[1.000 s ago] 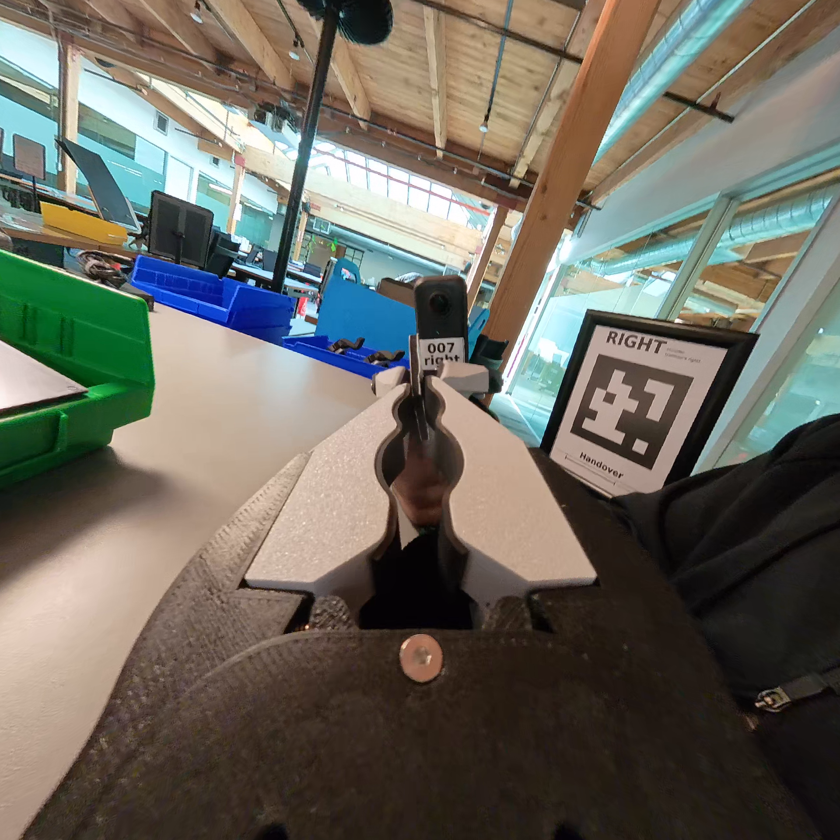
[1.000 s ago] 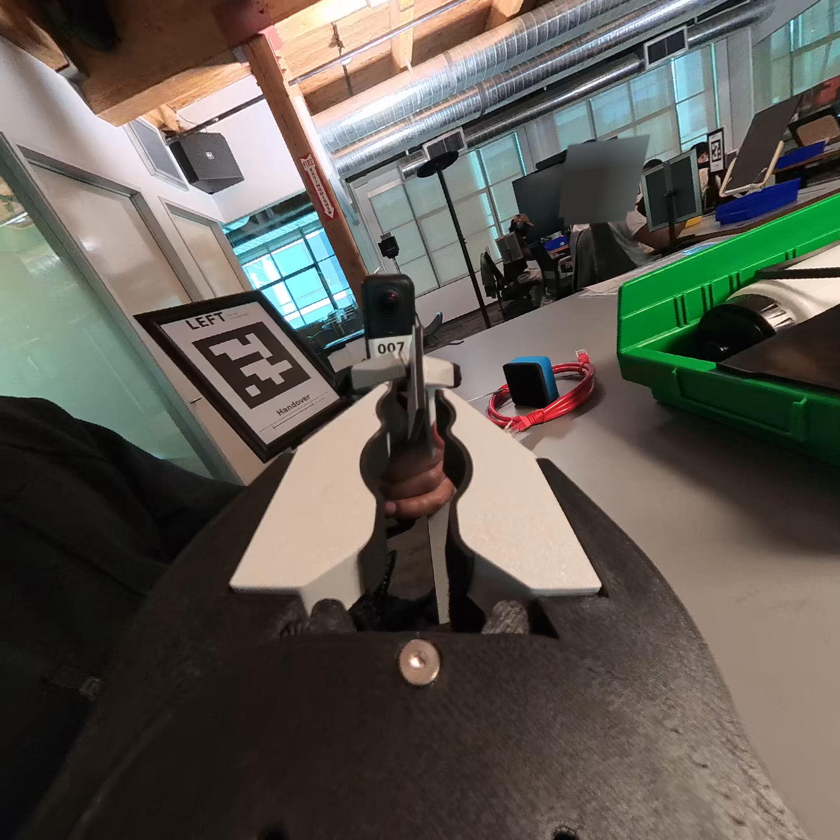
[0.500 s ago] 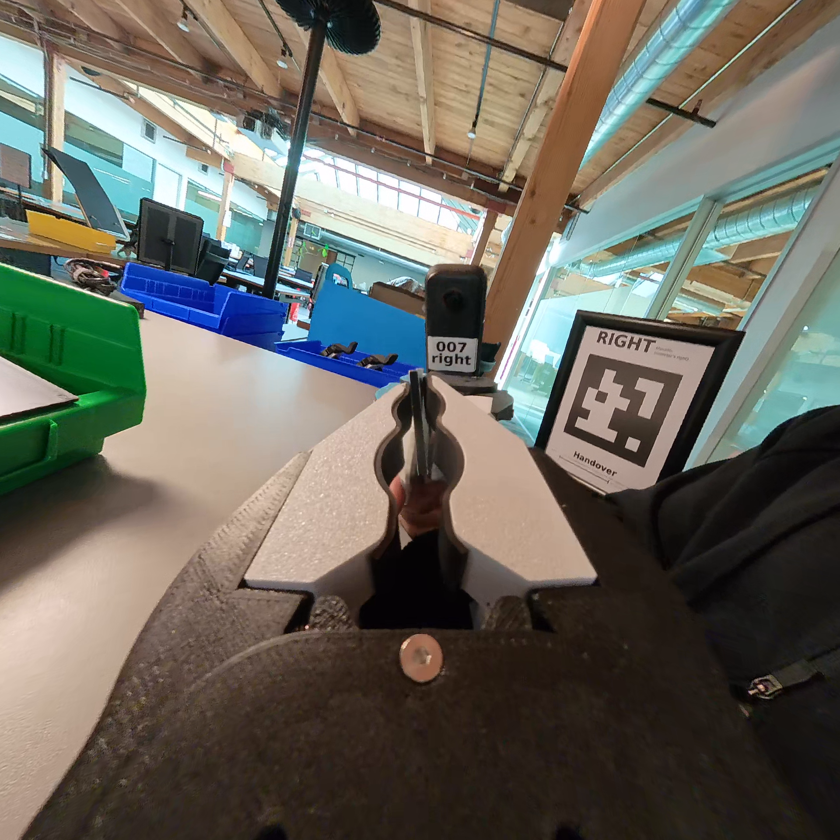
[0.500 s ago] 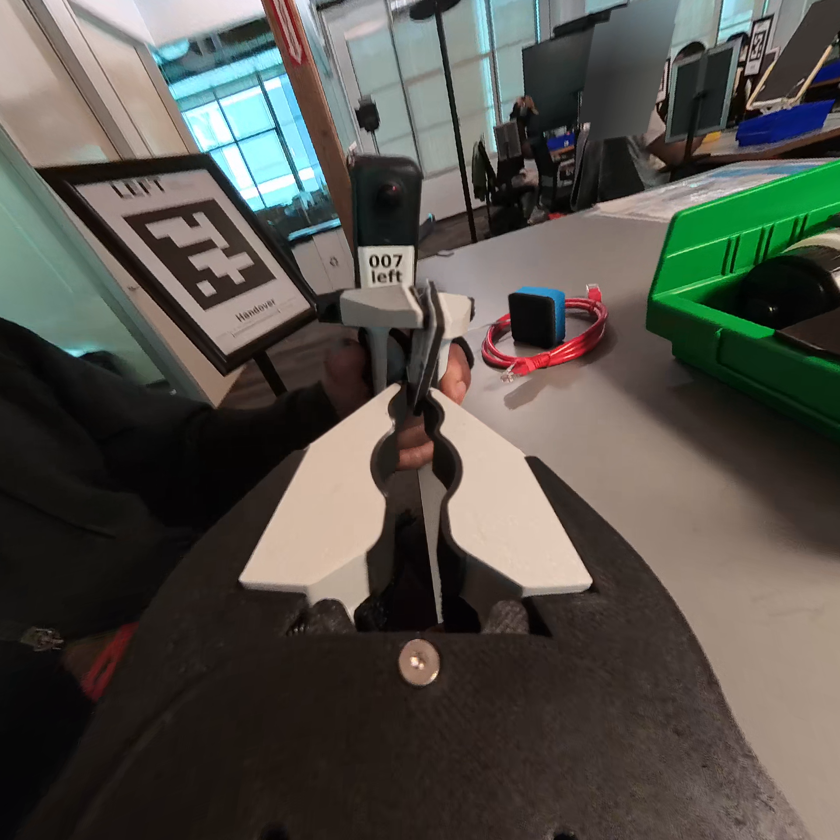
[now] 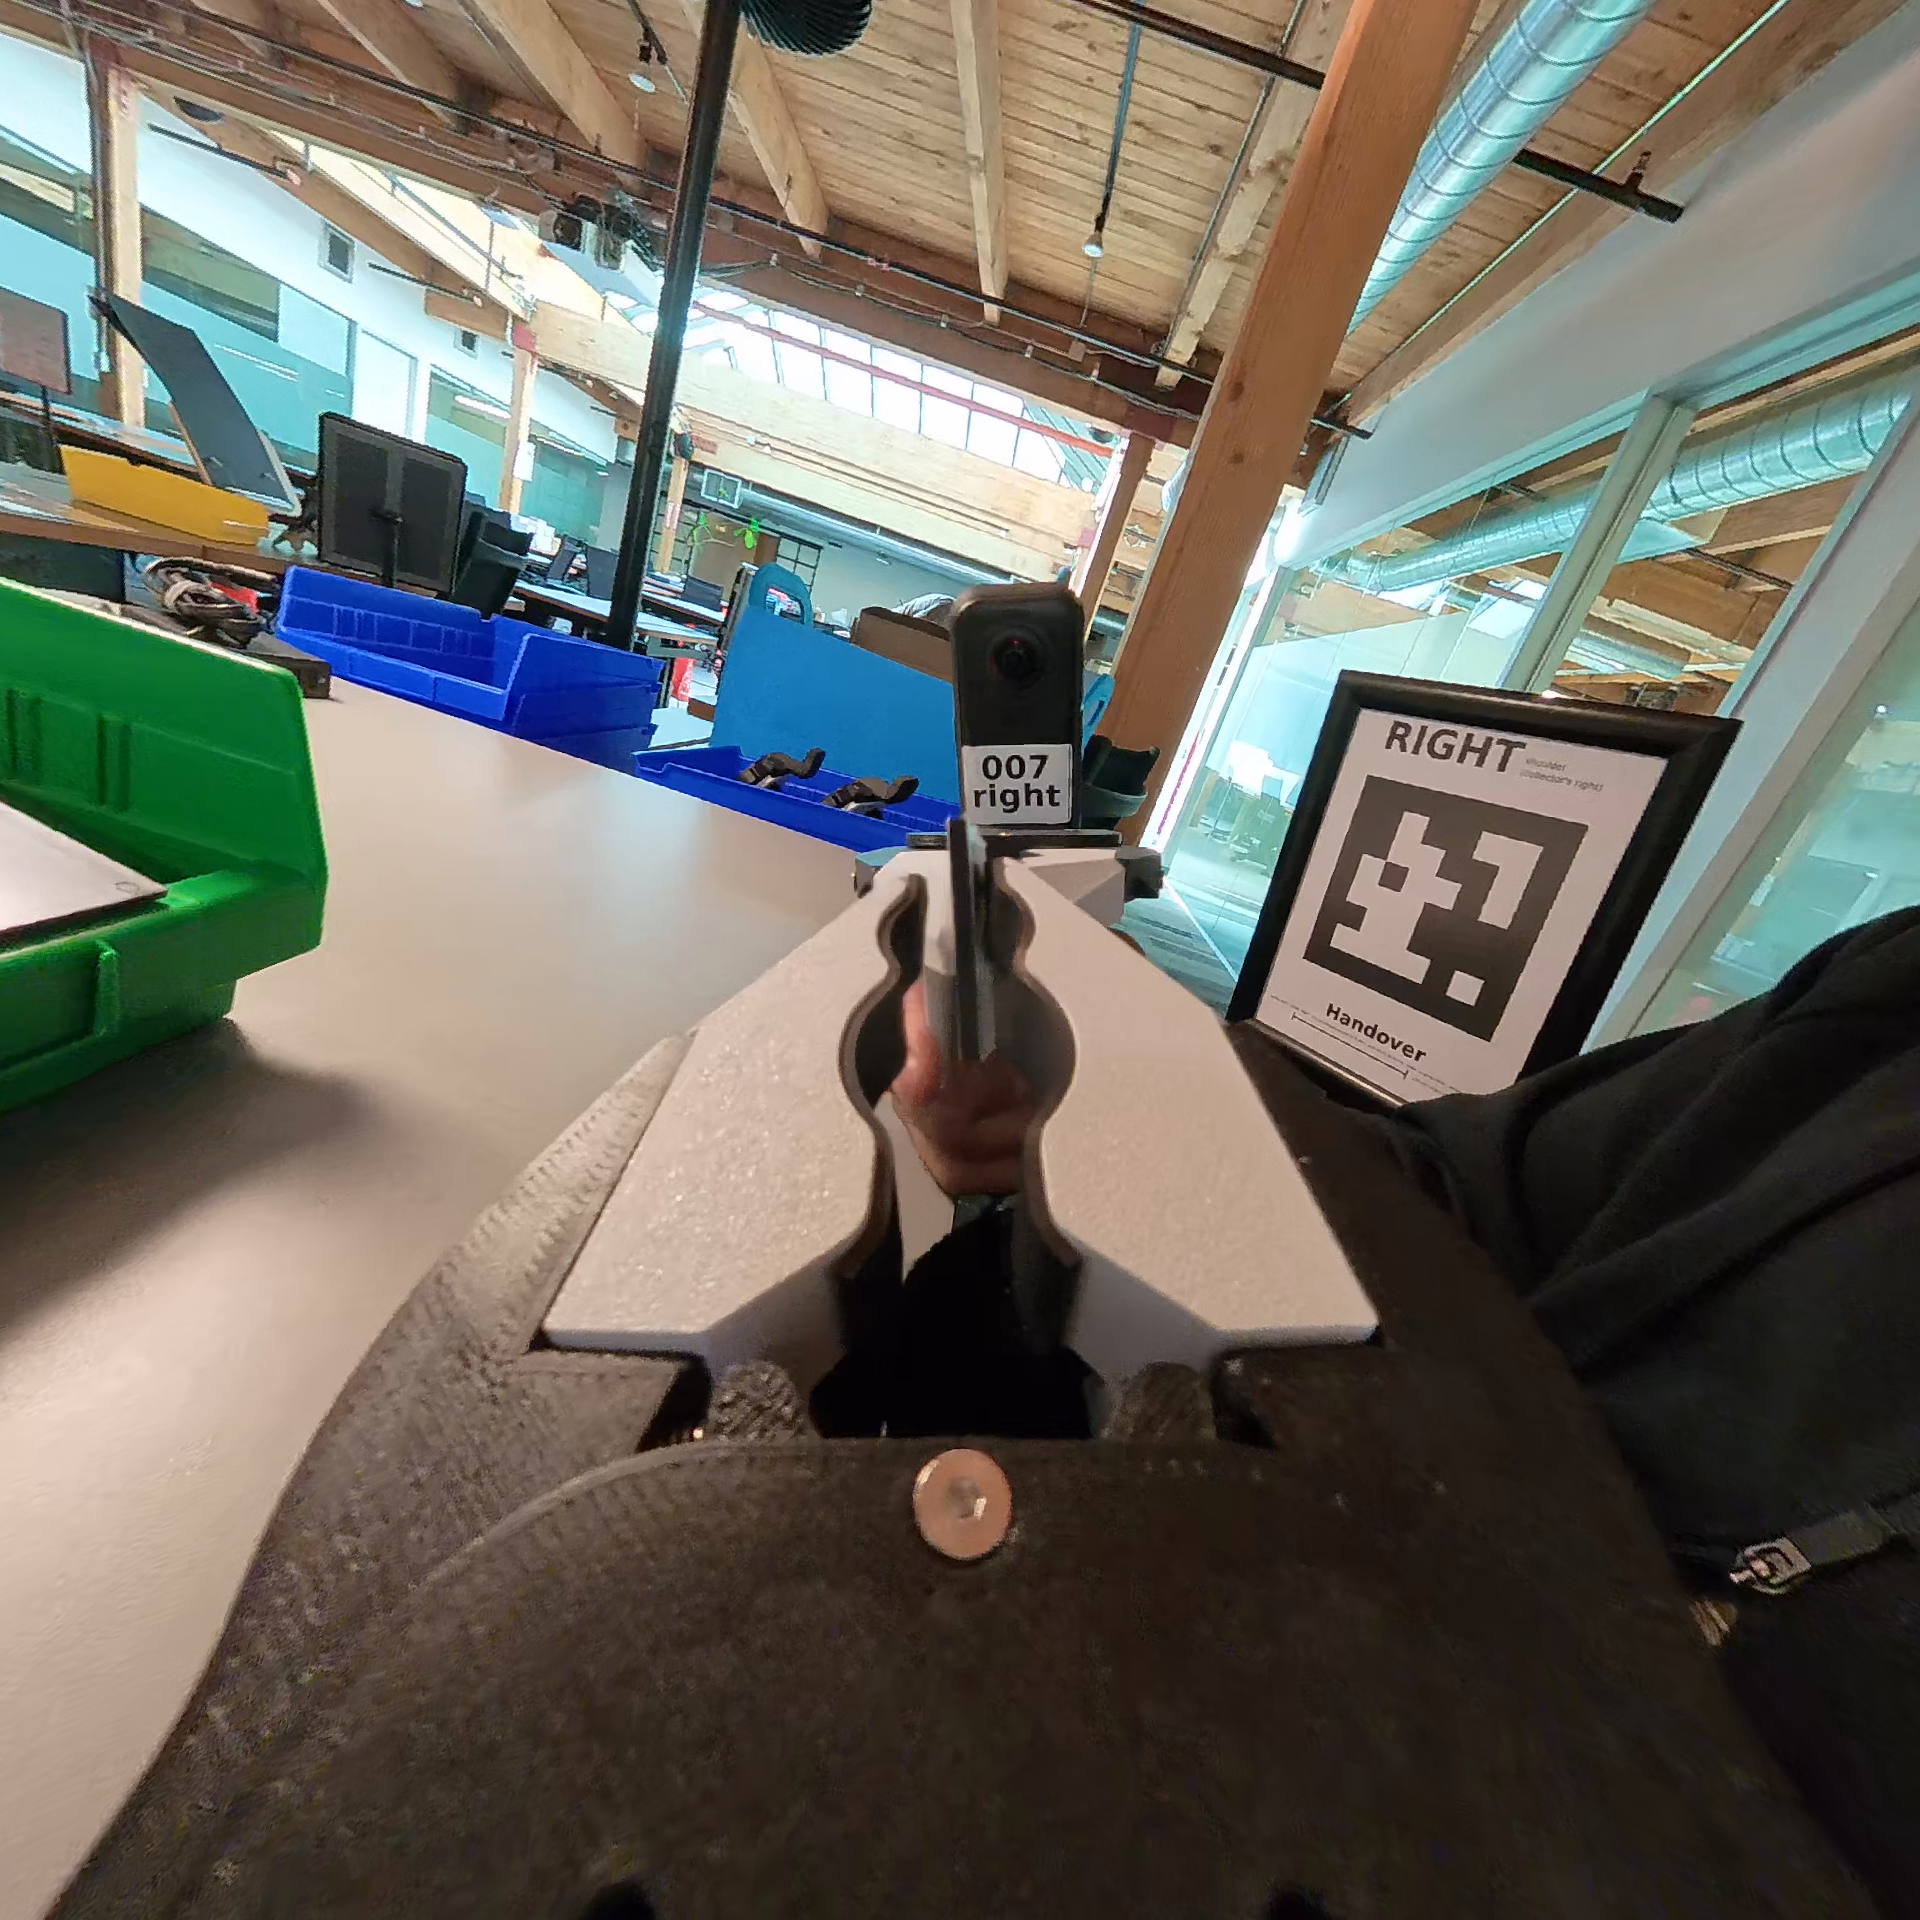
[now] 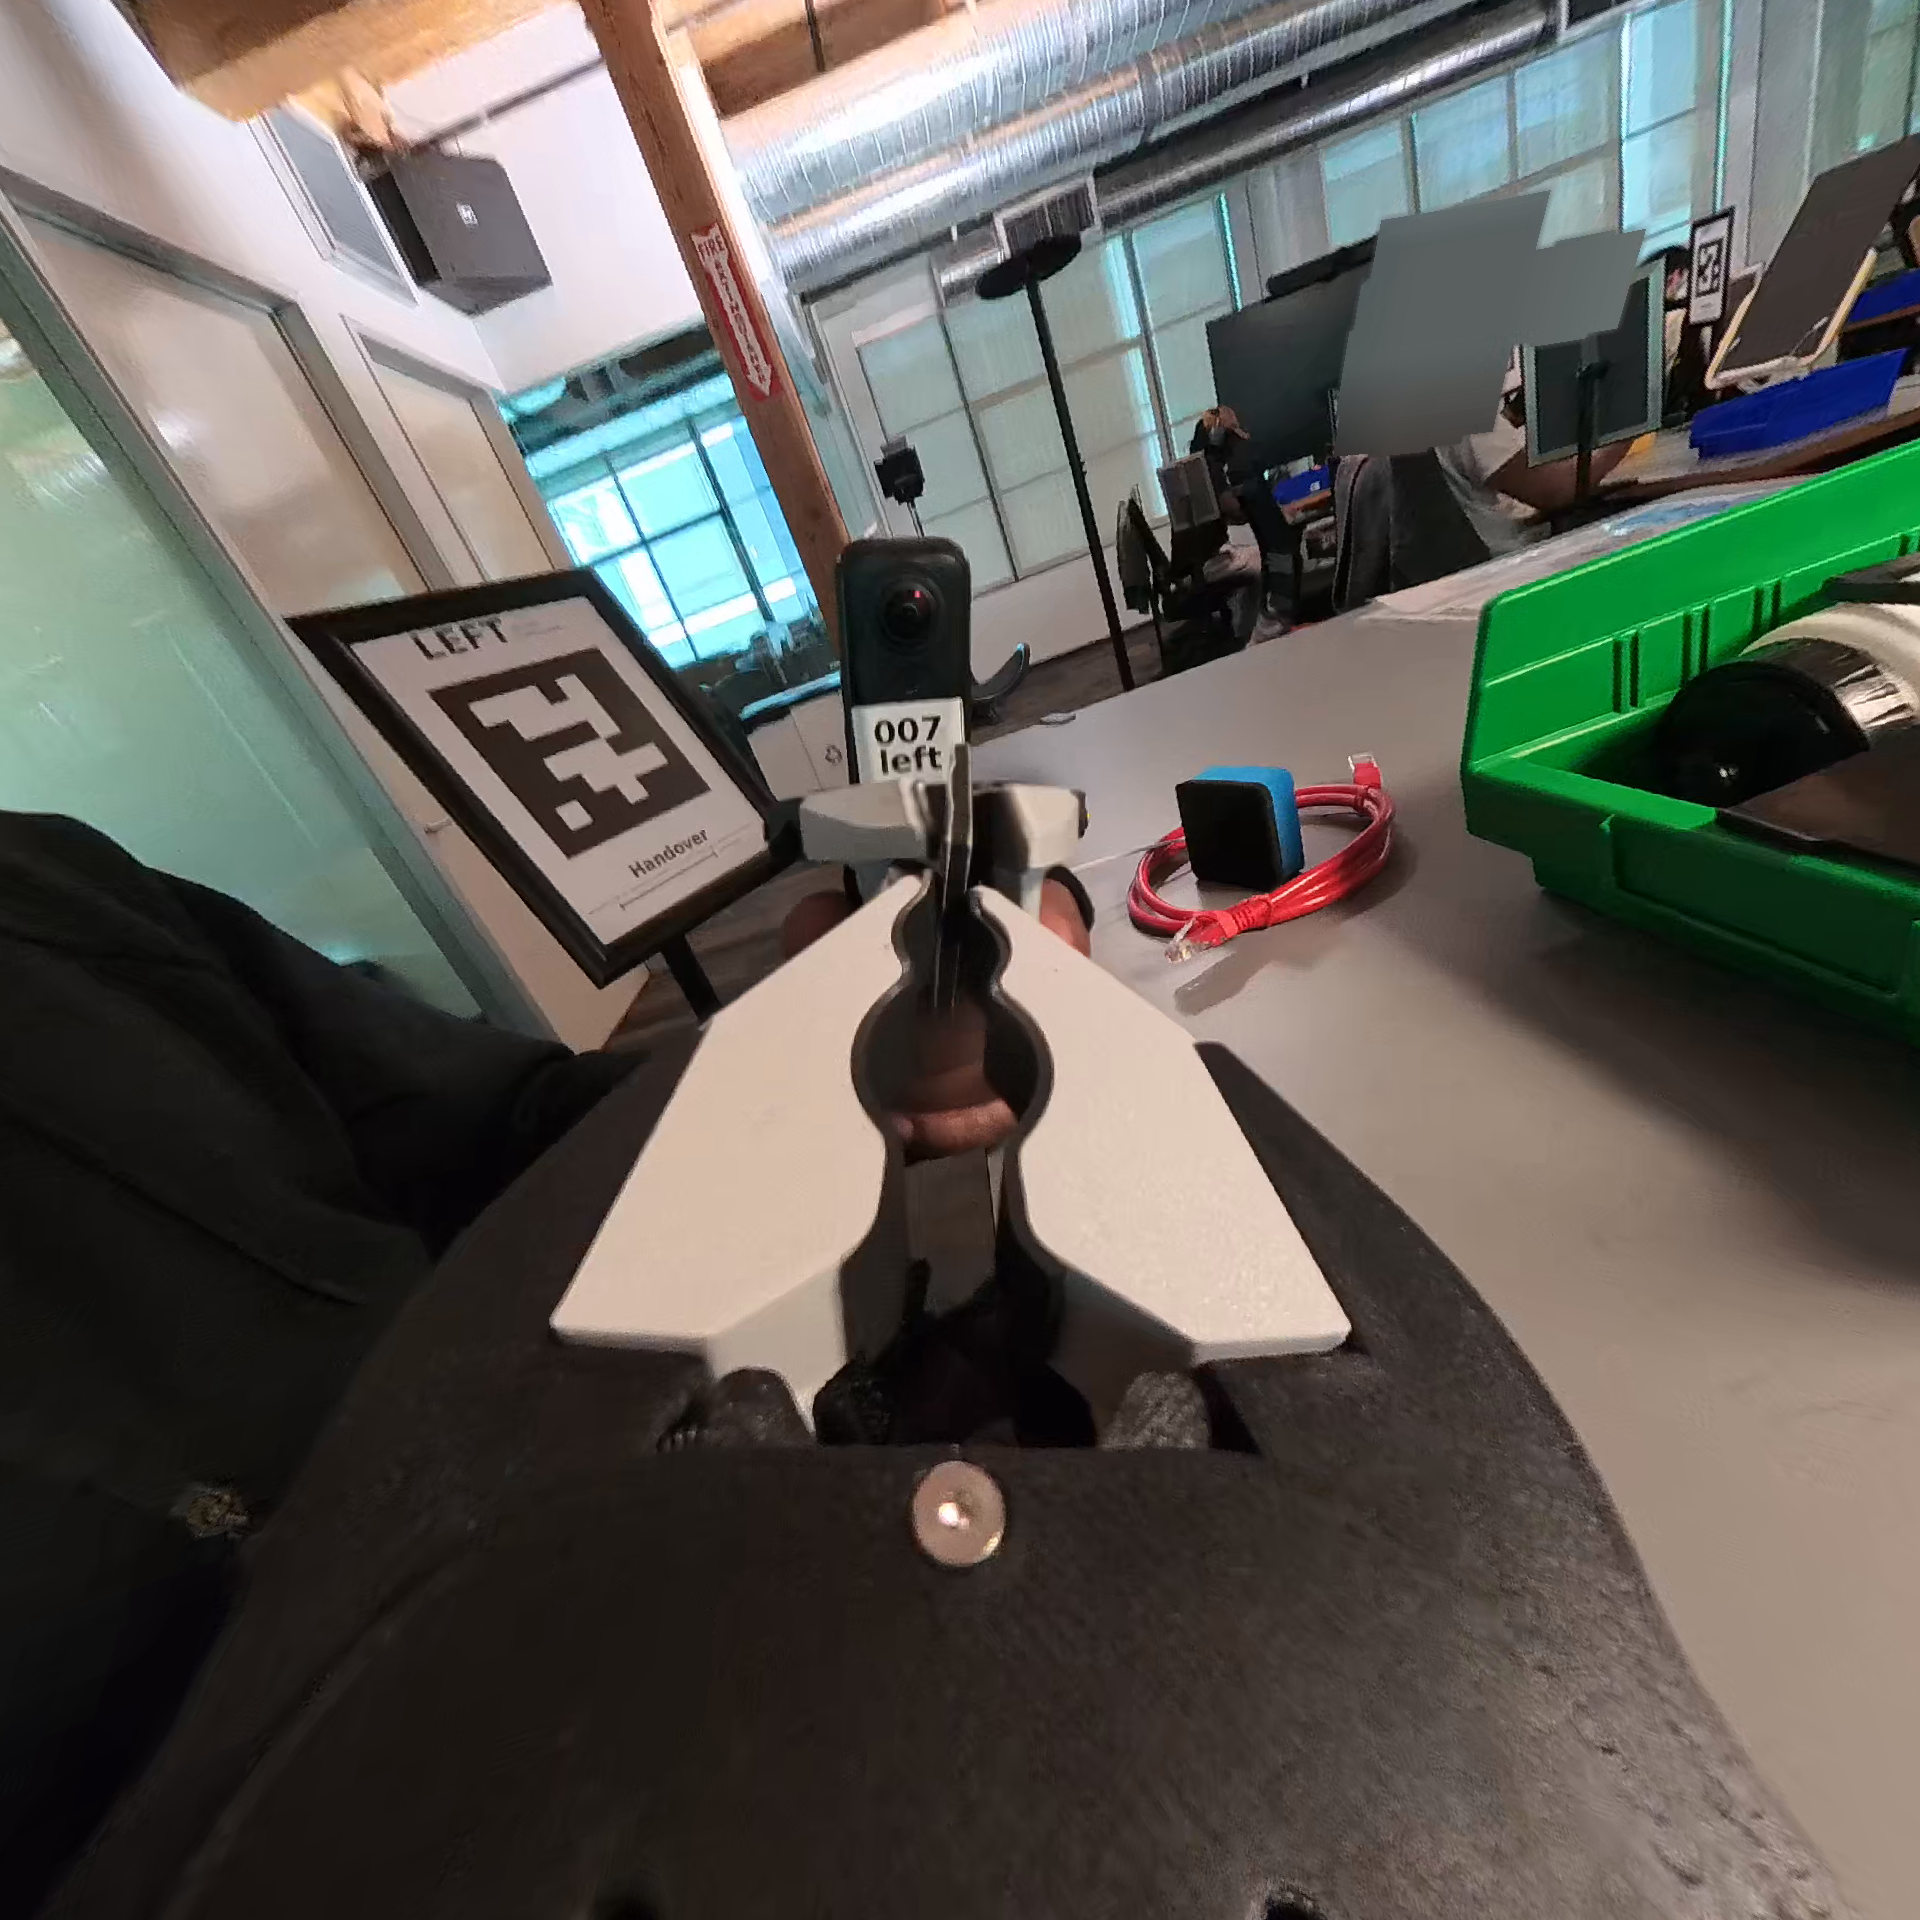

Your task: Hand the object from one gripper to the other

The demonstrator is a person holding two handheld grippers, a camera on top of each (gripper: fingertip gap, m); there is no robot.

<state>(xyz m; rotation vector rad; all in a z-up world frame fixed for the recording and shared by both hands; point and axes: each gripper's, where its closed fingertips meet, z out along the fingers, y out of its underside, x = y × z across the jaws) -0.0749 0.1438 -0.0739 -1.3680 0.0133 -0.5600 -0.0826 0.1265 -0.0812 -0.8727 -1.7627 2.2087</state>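
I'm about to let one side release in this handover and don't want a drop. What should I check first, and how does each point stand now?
1. Left hand-held gripper shut on the flat dark object: ok, its fingers pinch it edge-on.
2. Right hand-held gripper shut on the same object: ok, as far as its own view shows.
3. How deep each grip sits: cannot tell, the object shows only edge-on.
4. Red cable and blue-topped block away from the exchange: ok, they lie on the table off to one side.
5. Green bin apart from both grippers: ok.
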